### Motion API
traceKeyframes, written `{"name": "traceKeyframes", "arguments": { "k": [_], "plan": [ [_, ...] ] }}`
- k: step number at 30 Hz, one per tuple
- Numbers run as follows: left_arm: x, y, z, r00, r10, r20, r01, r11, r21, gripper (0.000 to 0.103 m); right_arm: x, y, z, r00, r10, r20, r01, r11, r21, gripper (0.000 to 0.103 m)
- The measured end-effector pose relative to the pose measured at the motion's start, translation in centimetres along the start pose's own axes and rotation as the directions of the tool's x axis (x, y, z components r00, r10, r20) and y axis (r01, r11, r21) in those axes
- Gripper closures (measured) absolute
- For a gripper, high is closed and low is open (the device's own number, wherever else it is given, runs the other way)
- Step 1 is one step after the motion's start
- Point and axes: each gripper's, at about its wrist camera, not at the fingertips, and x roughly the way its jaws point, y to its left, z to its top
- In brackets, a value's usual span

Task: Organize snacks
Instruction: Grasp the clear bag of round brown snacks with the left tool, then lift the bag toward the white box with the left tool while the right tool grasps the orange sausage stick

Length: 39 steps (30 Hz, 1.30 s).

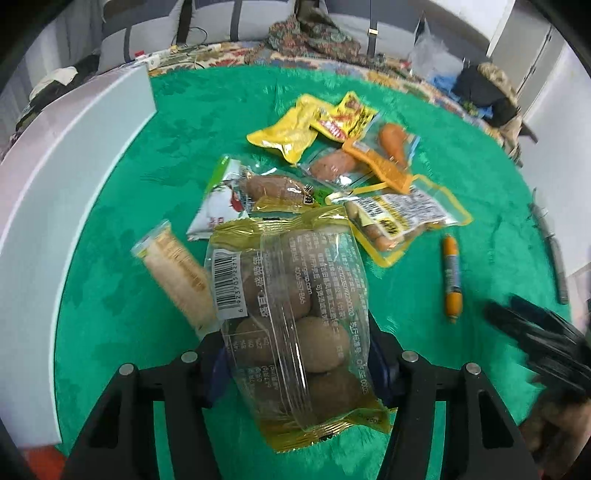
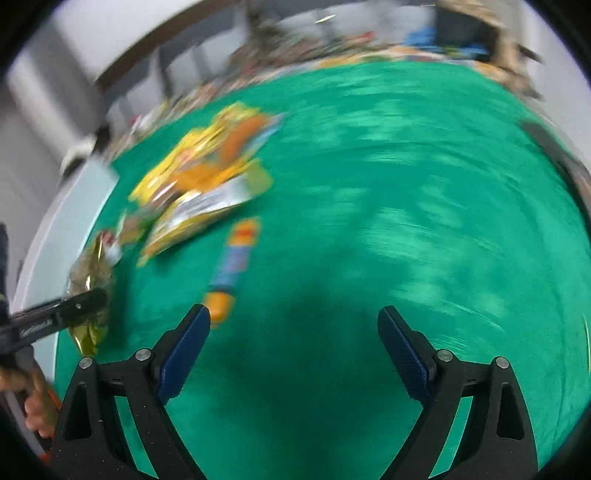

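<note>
snack pile (image 2: 207,177) motion-blurred, right gripper (image 1: 532,332) smeared

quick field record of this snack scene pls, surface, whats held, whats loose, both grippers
surface: green cloth
left gripper: shut on clear bag of eggs
right gripper: open, empty, over bare cloth
loose: sausage stick, pile of snack packets, wafer pack
left edge: white bin
right wrist view: blurred

A green cloth (image 1: 207,122) covers the table, with patterned fabric (image 1: 314,35) heaped behind it
</note>
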Motion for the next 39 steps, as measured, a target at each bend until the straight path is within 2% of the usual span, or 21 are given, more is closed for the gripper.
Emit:
{"name": "traceKeyframes", "arguments": {
  "k": [1,3,4,5,7,9,10,14,16,19,20,22,24,27,29,31,34,35,37,38,39],
  "plan": [
    [-0.7,0.2,-0.3,1.000,-0.011,0.010,0.011,1.000,-0.005,0.044,1.4,2.1,0.9,0.999,-0.019,-0.050,0.017,0.999,-0.039,0.013],
    [-2.2,0.8,-0.8,0.999,-0.023,0.029,0.023,1.000,-0.017,0.044,3.1,4.0,1.7,0.995,-0.048,-0.086,0.042,0.996,-0.075,0.031],
    [-2.6,1.0,-0.9,0.999,-0.025,0.034,0.026,0.999,-0.021,0.044,4.2,4.9,1.9,0.991,-0.068,-0.114,0.058,0.994,-0.093,0.055],
    [-3.1,1.4,-1.2,0.999,-0.027,0.038,0.028,0.999,-0.025,0.044,5.3,5.7,2.1,0.985,-0.102,-0.137,0.086,0.990,-0.114,0.060],
    [-4.1,2.5,-1.9,0.999,-0.023,0.049,0.025,0.999,-0.030,0.044,5.9,6.3,2.2,0.975,-0.176,-0.135,0.156,0.977,-0.147,0.063],
    [-4.5,3.4,-2.4,0.998,-0.016,0.059,0.018,0.999,-0.030,0.043,6.0,6.4,2.2,0.970,-0.205,-0.134,0.185,0.971,-0.149,0.084],
    [-4.7,3.8,-2.6,0.998,-0.015,0.062,0.017,0.999,-0.031,0.044,5.9,6.3,2.2,0.967,-0.218,-0.129,0.198,0.968,-0.157,0.087],
    [-5.1,5.1,-3.6,0.997,-0.033,0.064,0.037,0.998,-0.054,0.044,5.1,4.7,1.4,0.977,-0.158,-0.146,0.141,0.983,-0.117,0.088],
    [-5.4,5.6,-3.9,0.996,-0.049,0.069,0.053,0.996,-0.067,0.044,3.5,3.5,1.3,0.986,-0.084,-0.144,0.078,0.996,-0.047,0.088],
    [-6.0,6.2,-3.8,0.994,-0.072,0.082,0.079,0.994,-0.079,0.044,1.5,0.7,0.8,0.988,0.106,-0.117,-0.090,0.987,0.135,0.087],
    [-6.4,6.5,-3.9,0.993,-0.081,0.090,0.088,0.993,-0.081,0.044,0.8,-0.8,0.4,0.974,0.208,-0.089,-0.183,0.956,0.231,0.087],
    [-7.2,7.0,-3.8,0.990,-0.092,0.107,0.102,0.991,-0.086,0.044,-0.1,-2.7,-0.1,0.944,0.327,-0.043,-0.294,0.893,0.340,0.087],
    [-8.3,7.8,-3.7,0.986,-0.110,0.127,0.123,0.988,-0.096,0.044,-0.7,-3.6,-0.3,0.921,0.389,-0.016,-0.353,0.852,0.387,0.087],
    [-10.5,9.9,-3.0,0.976,-0.138,0.168,0.160,0.979,-0.126,0.044,-2.2,-2.7,0.2,0.899,0.438,-0.003,-0.402,0.826,0.395,0.087],
    [-12.1,11.9,-2.3,0.970,-0.135,0.200,0.167,0.974,-0.152,0.044,-3.1,-1.3,1.1,0.887,0.461,-0.001,-0.427,0.822,0.376,0.087],
    [-14.1,14.8,-1.5,0.965,-0.106,0.240,0.153,0.970,-0.188,0.043,-4.3,2.4,2.8,0.863,0.505,0.000,-0.478,0.817,0.323,0.087],
    [-16.7,20.1,-0.8,0.961,0.005,0.278,0.066,0.967,-0.245,0.043,-5.1,8.4,5.2,0.823,0.568,-0.011,-0.549,0.800,0.240,0.087],
    [-17.3,21.9,-0.7,0.960,0.047,0.275,0.030,0.963,-0.269,0.043,-5.5,12.3,6.5,0.797,0.603,-0.025,-0.589,0.786,0.188,0.087],
    [-17.8,26.2,-0.7,0.960,0.123,0.250,-0.035,0.944,-0.329,0.043,-5.6,17.6,7.1,0.768,0.639,-0.052,-0.629,0.767,0.128,0.087],
    [-17.7,27.8,-0.7,0.960,0.153,0.234,-0.064,0.935,-0.349,0.043,-5.6,21.8,7.6,0.743,0.664,-0.083,-0.659,0.748,0.084,0.087],
    [-17.7,28.9,-0.9,0.959,0.177,0.220,-0.089,0.929,-0.360,0.043,-5.4,25.1,8.0,0.731,0.674,-0.108,-0.673,0.738,0.049,0.087]
  ]
}}
